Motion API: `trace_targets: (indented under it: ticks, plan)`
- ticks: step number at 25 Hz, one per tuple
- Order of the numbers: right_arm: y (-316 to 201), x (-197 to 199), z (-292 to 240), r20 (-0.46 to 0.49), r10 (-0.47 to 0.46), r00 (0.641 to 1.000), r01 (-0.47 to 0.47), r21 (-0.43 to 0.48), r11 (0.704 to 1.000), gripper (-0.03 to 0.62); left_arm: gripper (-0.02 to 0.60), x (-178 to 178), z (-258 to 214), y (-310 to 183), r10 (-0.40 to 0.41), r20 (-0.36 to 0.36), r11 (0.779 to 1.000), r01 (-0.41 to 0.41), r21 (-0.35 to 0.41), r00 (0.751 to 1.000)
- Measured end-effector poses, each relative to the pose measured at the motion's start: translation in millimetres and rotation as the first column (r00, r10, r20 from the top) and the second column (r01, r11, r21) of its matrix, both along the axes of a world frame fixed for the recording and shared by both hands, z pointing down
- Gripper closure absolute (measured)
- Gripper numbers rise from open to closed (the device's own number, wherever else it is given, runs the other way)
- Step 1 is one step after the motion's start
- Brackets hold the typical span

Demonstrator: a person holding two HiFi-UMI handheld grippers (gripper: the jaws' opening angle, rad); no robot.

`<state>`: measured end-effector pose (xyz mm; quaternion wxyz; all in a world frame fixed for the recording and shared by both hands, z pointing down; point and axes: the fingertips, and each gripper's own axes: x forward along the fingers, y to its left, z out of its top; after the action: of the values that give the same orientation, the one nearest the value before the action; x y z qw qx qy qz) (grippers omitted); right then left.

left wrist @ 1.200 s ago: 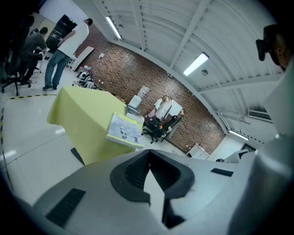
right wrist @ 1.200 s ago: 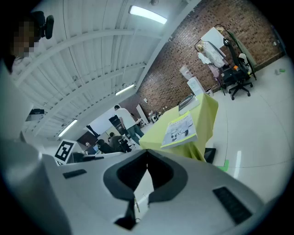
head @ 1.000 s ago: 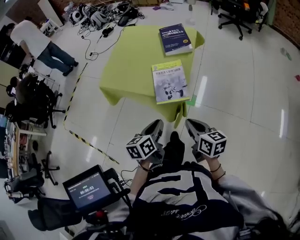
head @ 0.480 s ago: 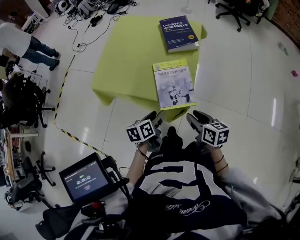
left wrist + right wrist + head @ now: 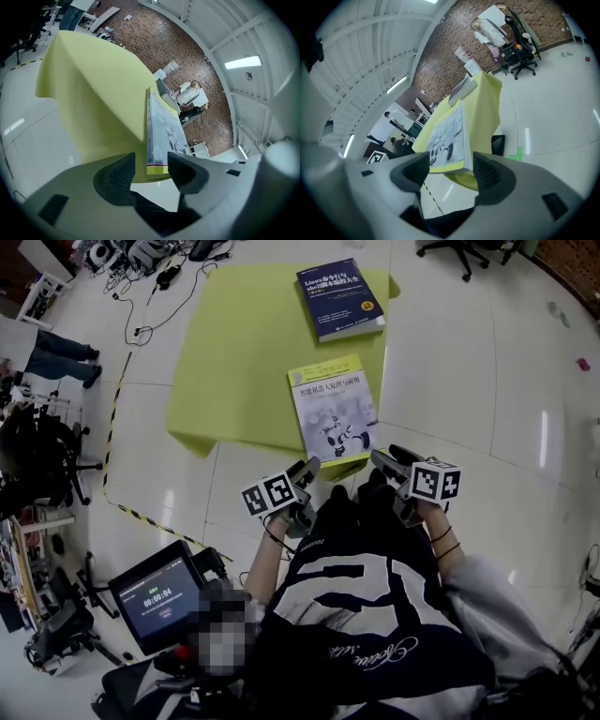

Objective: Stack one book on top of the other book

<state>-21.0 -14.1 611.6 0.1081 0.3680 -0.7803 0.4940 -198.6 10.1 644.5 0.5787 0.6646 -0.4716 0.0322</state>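
Note:
A light book with a yellow-green border (image 5: 332, 409) lies at the near edge of the table under a yellow-green cloth (image 5: 234, 362). A dark blue book (image 5: 339, 298) lies at the far edge. My left gripper (image 5: 307, 471) and right gripper (image 5: 386, 459) hover just short of the light book's near corners. Both pairs of jaws are opening, with nothing pressed between them. Along the left gripper (image 5: 151, 159) the light book (image 5: 161, 133) shows edge-on just ahead. Past the right gripper (image 5: 451, 159) the light book (image 5: 449, 138) fills the gap, and the blue book (image 5: 461, 90) lies behind it.
A person (image 5: 56, 352) stands at the far left beside office chairs (image 5: 42, 451). Black-and-yellow floor tape (image 5: 141, 517) runs left of the table. A timer screen (image 5: 159, 601) sits at my lower left. Cables lie beyond the table (image 5: 159, 277).
Both grippers have moved forward and down to the table's near edge, and their jaws have gone from shut to wide apart. The table now sits closer in the head view.

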Motion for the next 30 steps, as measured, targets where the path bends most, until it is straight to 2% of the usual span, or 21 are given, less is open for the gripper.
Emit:
trace_targets:
  ticks: [3, 6, 9, 10, 11, 13, 15, 17, 19, 25, 27, 30]
  plan:
    - [-22.6, -0.1, 18.0, 0.033, -0.001, 0.999, 0.003, -0.065, 0.998, 0.319, 0.376, 3.5, 9.1, -11.7, -0.03, -0.048, 0.999, 0.029, -0.034, 0.998]
    - [-31.0, -6.5, 41.9, 0.022, -0.063, 0.998, 0.066, -0.122, 0.99, 0.319, 0.376, 6.0, 17.5, -19.1, -0.08, -0.101, 0.996, 0.074, -0.058, 0.992]
    - [-33.8, -19.4, 54.4, 0.074, -0.1, 0.992, 0.111, -0.171, 0.979, 0.326, 0.376, 7.5, 21.9, -25.5, -0.103, -0.157, 0.994, 0.093, -0.065, 0.982]
    - [-32.9, -23.3, 53.4, 0.103, -0.101, 0.99, 0.118, -0.182, 0.976, 0.342, 0.376, 8.3, 22.1, -26.1, -0.113, -0.18, 0.992, 0.102, -0.069, 0.977]
    - [-31.9, -25.9, 50.8, 0.125, -0.098, 0.987, 0.12, -0.188, 0.975, 0.402, 0.376, 9.3, 21.7, -26.2, -0.124, -0.203, 0.991, 0.111, -0.074, 0.971]
    - [-30.5, -26.5, 45.7, 0.122, -0.096, 0.988, 0.117, -0.184, 0.976, 0.422, 0.377, 13.4, 19.7, -25.7, -0.13, -0.225, 0.99, 0.114, -0.082, 0.966]
    - [-29.6, -25.5, 42.3, 0.08, -0.106, 0.991, 0.119, -0.174, 0.978, 0.441, 0.379, 22.7, 18.1, -24.0, -0.084, -0.193, 0.994, 0.07, -0.079, 0.978]
    - [-29.5, -25.3, 38.3, 0.033, -0.115, 0.993, 0.119, -0.163, 0.98, 0.458, 0.391, 30.5, 16.1, -22.7, -0.024, -0.117, 0.998, 0.016, -0.064, 0.993]
    - [-29.9, -25.4, 32.8, 0.005, -0.111, 0.994, 0.11, -0.152, 0.982, 0.472, 0.405, 31.9, 12.8, -21.5, -0.003, -0.074, 0.999, -0.001, -0.05, 0.997]
    - [-24.4, -14.2, 24.7, -0.084, -0.089, 0.992, 0.079, -0.12, 0.99, 0.487, 0.453, 41.6, -1.6, -15.8, 0.049, -0.046, 0.999, -0.049, 0.012, 0.998]
    - [-18.1, -13.6, 17.4, -0.066, -0.068, 0.995, 0.06, -0.11, 0.992, 0.49, 0.459, 43.9, -7.4, -10.8, 0.075, -0.038, 0.997, -0.074, 0.039, 0.996]
    - [-10.8, -10.6, -0.2, -0.015, -0.025, 1.0, 0.024, -0.07, 0.997, 0.496, 0.463, 46.8, -19.9, -5.6, 0.104, -0.063, 0.992, -0.099, 0.079, 0.993]
